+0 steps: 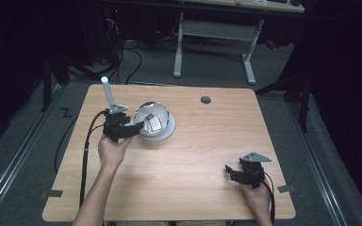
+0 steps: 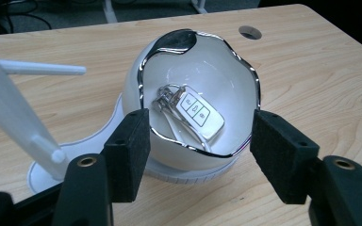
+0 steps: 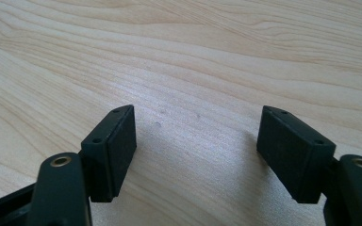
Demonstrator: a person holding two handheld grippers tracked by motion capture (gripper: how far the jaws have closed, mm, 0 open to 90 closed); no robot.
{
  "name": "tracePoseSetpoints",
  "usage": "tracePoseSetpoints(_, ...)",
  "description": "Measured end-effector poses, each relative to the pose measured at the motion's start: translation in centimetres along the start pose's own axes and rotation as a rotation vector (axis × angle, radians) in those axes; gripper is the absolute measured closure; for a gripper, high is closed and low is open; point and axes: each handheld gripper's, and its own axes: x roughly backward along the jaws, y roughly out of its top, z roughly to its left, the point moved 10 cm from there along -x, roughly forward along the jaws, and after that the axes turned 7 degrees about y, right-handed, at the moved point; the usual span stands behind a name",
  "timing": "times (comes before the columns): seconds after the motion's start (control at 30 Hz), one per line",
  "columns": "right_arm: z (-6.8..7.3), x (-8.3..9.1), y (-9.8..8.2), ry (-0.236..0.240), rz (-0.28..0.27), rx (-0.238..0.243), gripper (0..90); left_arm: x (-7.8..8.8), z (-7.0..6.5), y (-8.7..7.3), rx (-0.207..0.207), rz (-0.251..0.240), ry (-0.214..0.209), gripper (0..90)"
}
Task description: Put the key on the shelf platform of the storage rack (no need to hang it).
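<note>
Inside white bowl (image 2: 195,77), car key (image 2: 200,112)

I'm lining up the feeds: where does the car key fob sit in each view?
High view: the car key fob lies inside the white bowl, left of the table's centre, just ahead of the left gripper.
Left gripper view: centre frame, in the bowl between the open jaws.
Right gripper view: bare tabletop between the open jaws; no fob here.
Shared landmark: the round table hole.

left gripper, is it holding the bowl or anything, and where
Nothing is held. The left gripper is open, its jaws on either side of the white bowl's near rim without clamping it. The right gripper is open over bare table.
</note>
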Motion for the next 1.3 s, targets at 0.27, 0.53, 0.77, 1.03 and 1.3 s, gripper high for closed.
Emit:
tracePoseSetpoints(0.27,0.0,0.0,0.0,0.000,0.000,0.000,29.4,0.9,0.5,-0.8,0.014,0.000,-0.005,38.9)
tracePoseSetpoints(0.53,0.0,0.0,0.0,0.000,0.000,0.000,29.4,1.8,1.1,-1.3,0.032,-0.010,-0.005,38.9)
tracePoseSetpoints(0.77,0.0,0.0,0.0,0.000,0.000,0.000,29.4,2.5,1.5,-1.9,0.029,-0.014,0.002,38.9)
tracePoseSetpoints(1.03,0.0,0.0,0.0,0.000,0.000,0.000,29.4,2.9,2.1,-2.7,0.031,-0.010,0.015,38.9)
tracePoseSetpoints(1.3,0.0,0.0,0.0,0.000,0.000,0.000,29.4,3.7,2.3,-3.3,0.030,-0.016,0.020,38.8)
